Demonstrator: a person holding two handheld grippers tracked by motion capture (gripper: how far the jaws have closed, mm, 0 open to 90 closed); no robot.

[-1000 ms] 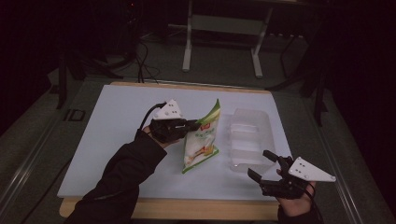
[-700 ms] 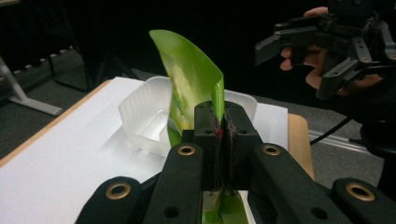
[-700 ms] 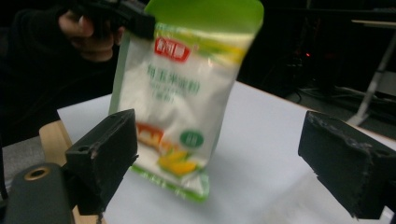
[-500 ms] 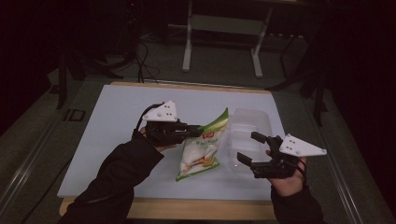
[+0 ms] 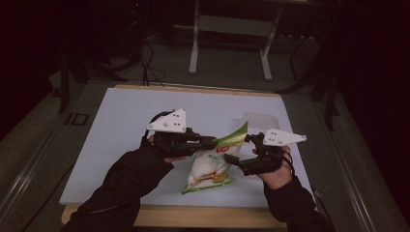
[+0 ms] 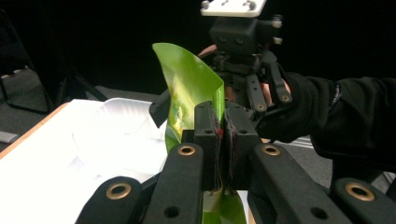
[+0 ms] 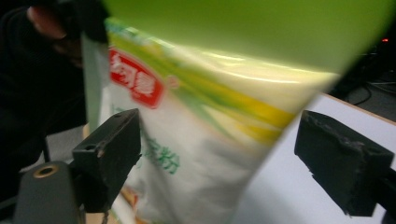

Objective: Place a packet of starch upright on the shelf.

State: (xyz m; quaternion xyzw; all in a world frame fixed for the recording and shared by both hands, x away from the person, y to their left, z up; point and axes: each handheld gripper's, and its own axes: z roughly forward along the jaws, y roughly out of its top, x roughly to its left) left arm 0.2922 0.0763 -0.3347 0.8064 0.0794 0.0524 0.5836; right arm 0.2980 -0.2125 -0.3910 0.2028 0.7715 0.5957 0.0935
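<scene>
A green, white and yellow snack bag (image 5: 210, 166) hangs over the white table (image 5: 121, 125), its lower end near the surface. My left gripper (image 5: 212, 141) is shut on the bag's upper green edge (image 6: 187, 79), and the pads (image 6: 208, 133) pinch the film flat. From the right, my right gripper (image 5: 238, 148) reaches the bag's upper right side. Its jaws stand open on either side of the bag (image 7: 201, 140) and have just been closing a little. The pads (image 7: 112, 144) do not press on it. The left gripper view shows the right gripper (image 6: 252, 88) just behind the bag.
A clear plastic container (image 5: 261, 118) lies on the table behind the bag, near the right edge. The table's wooden front edge (image 5: 193, 217) runs below the person's sleeves. A metal stand (image 5: 229, 43) is on the dark floor beyond the table.
The right gripper has moved left and up from the table's right front to the bag. The left gripper has lifted the bag a little, so it hangs more upright.
</scene>
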